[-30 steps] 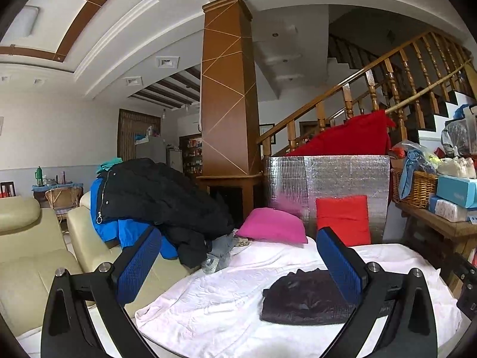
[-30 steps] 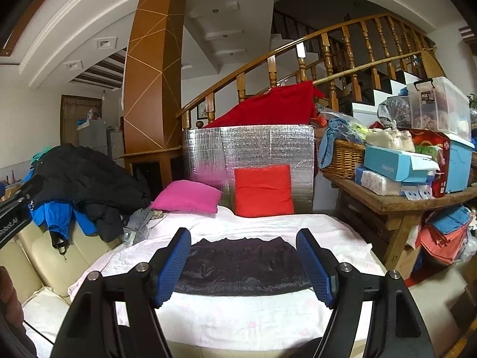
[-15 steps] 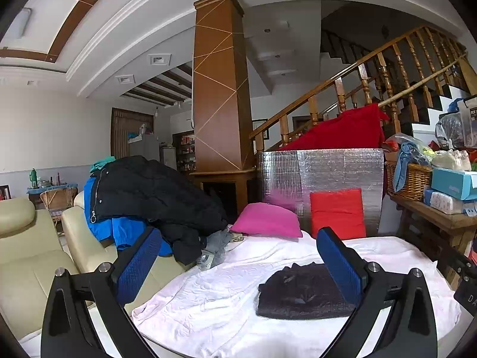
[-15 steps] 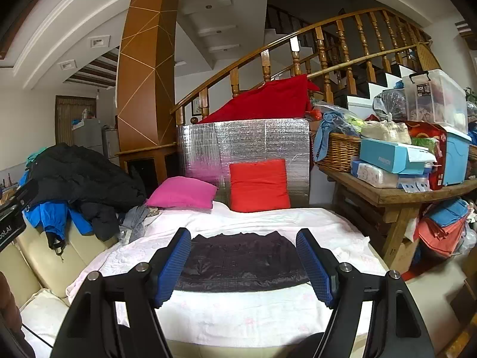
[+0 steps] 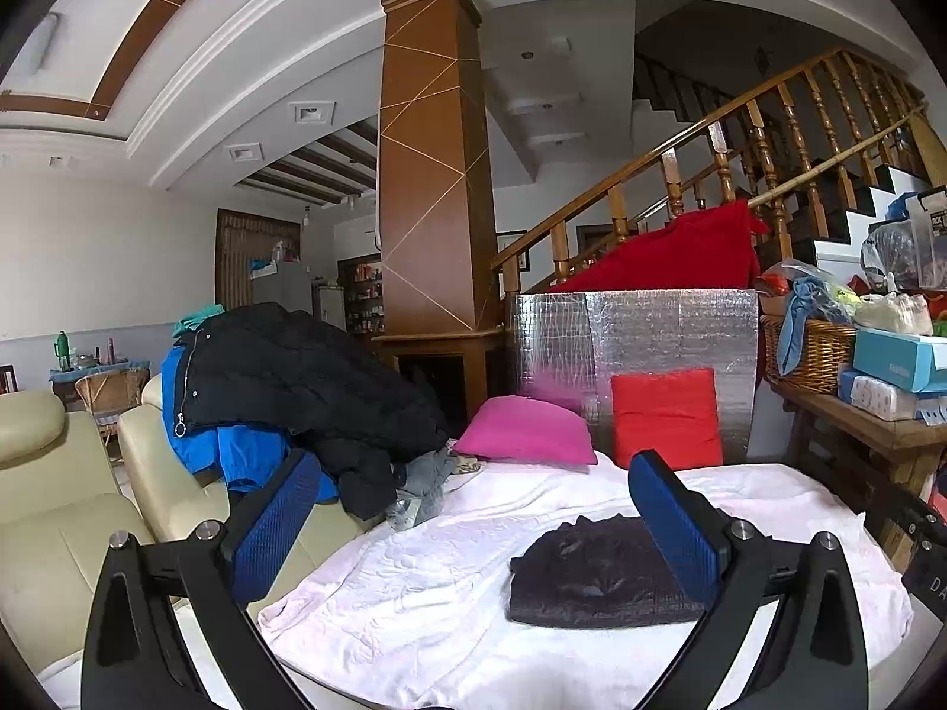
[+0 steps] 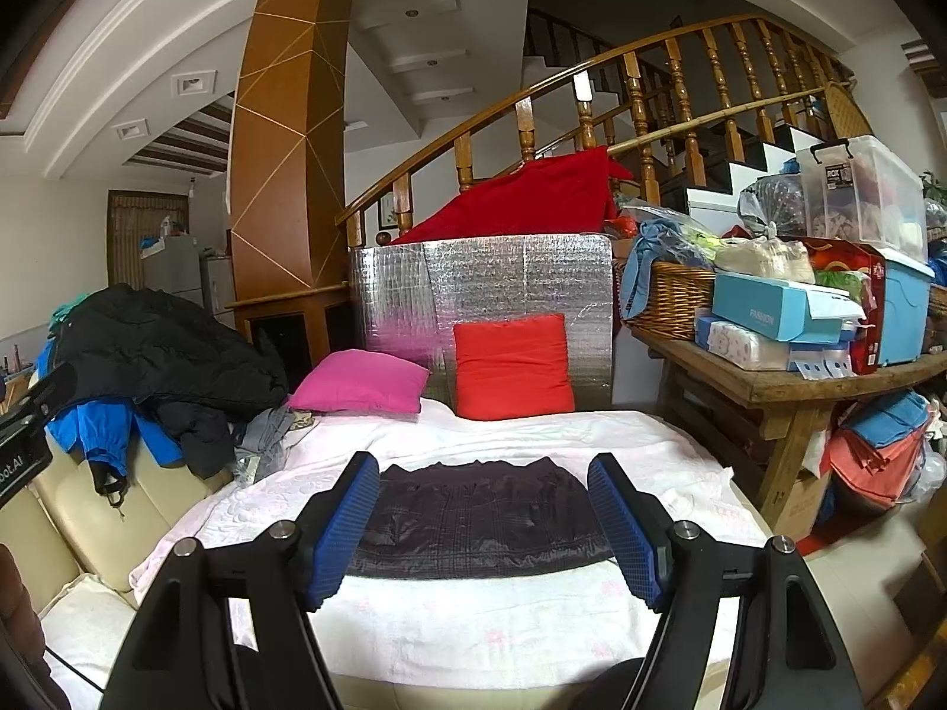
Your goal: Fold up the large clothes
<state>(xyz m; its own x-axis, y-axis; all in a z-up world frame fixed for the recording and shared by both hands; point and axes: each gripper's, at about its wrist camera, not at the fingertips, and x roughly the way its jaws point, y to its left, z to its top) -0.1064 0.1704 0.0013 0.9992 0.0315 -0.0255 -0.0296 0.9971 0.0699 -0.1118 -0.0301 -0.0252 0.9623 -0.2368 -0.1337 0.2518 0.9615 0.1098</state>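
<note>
dark folded garment (image 6: 479, 518), flat on pale pink blanket (image 6: 503, 621)

Folded dark quilted garment (image 5: 592, 580): right part hidden behind left gripper's blue ribbed pad (image 5: 675, 532) in left wrist view; side edges covered by both pads in right wrist view.
Cream leather sofa (image 5: 53, 509): cut off by left edge of picture.
Blue jacket (image 5: 237, 449): mostly buried under black puffer coat (image 5: 296, 378).
Small grey garment (image 6: 266, 438) by coat: kind unclear.
Black device with white lettering (image 6: 18, 449) at left edge of right wrist view: lettering cut off.
Shelf items beyond brown wooden pillar (image 5: 435, 177): too small to tell.
</note>
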